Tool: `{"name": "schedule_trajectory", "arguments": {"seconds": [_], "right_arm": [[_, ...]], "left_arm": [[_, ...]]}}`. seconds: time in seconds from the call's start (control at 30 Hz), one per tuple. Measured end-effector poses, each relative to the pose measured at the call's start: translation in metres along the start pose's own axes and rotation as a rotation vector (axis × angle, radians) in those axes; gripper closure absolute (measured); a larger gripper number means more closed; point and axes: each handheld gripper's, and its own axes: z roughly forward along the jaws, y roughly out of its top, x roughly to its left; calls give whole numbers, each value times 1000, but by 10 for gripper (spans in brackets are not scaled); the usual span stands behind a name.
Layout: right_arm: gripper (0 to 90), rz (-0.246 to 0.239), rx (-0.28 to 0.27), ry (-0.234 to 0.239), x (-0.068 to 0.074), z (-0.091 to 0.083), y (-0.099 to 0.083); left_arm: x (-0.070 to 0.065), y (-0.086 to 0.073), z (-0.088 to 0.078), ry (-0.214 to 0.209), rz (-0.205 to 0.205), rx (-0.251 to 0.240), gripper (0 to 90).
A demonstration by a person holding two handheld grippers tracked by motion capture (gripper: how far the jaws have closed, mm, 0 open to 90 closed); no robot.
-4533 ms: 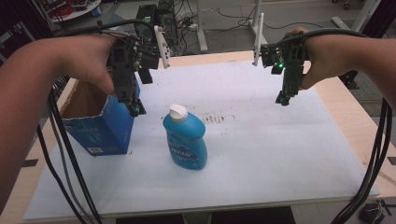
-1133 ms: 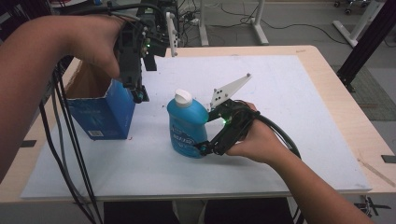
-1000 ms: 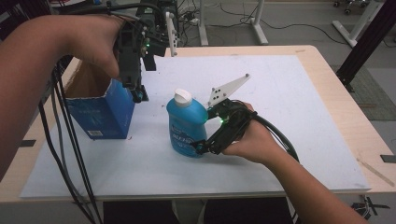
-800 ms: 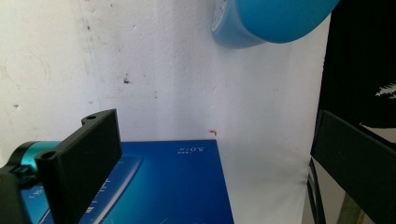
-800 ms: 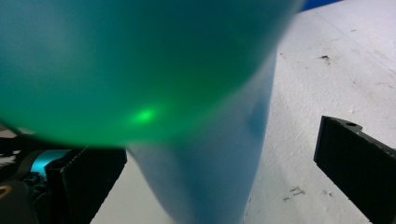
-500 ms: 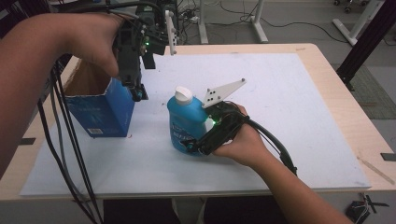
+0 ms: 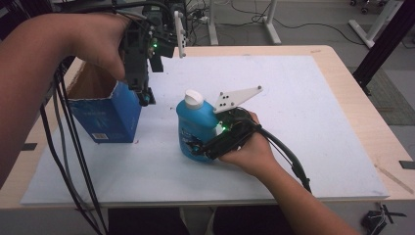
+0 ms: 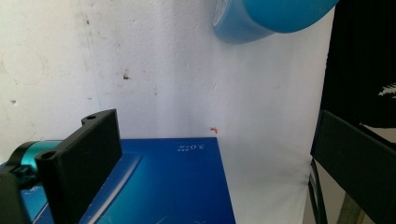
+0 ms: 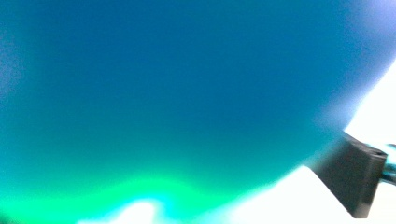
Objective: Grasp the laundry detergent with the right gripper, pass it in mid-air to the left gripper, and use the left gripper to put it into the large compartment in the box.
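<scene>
The right tool (image 7: pixel 198 147) lies low over the desk, reaching in from the near right, its black jaws set either side of the lower body of the blue bottle (image 7: pixel 195 129). The jaws have just been closing, with the bottle between them. In the right gripper view the bottle's blue wall sits pressed up close and one dark jaw rests against its flank, so the tool looks clamped on the bottle. The right hand (image 7: pixel 249 149) wraps the tool's body, a white three-cornered plate (image 7: pixel 237 96) sticks up behind it, and a black cable (image 7: pixel 286 156) trails back along the forearm toward the near edge.

The bottle stands upright on the white sheet (image 7: pixel 303 107) that covers the desk (image 7: pixel 352 93), about midway between the left and right edges and a little nearer the front. Its white cap (image 7: pixel 194 98) is on top.

The left tool (image 7: pixel 143 95) hangs from the left hand (image 7: pixel 98 39), pointing down at the right-hand rim of the blue carton (image 7: pixel 105 117). In the left gripper view its jaws stand well apart, one over the carton's blue face (image 8: pixel 177 186), with nothing between them. The carton stands open-topped near the left edge of the desk, just left of the bottle and apart from it.
</scene>
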Motion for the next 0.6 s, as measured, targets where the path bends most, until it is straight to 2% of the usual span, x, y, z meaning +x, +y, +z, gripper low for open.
{"name": "schedule_trajectory", "arguments": {"seconds": [0.47,0.5,0.53,0.6], "right_arm": [[189,-14,-9,-15,1,2,-1],[256,-18,-10,-10,1,2,-2],[272,-21,-18,6,1,1,-2],[273,-31,-20,2,2,2,-2]], "left_arm": [[2,0,2,-2,-5,3,18],[2,0,1,-3,-4,6,18],[2,1,1,-3,-1,6,18],[1,1,1,-4,0,6,18]]}}
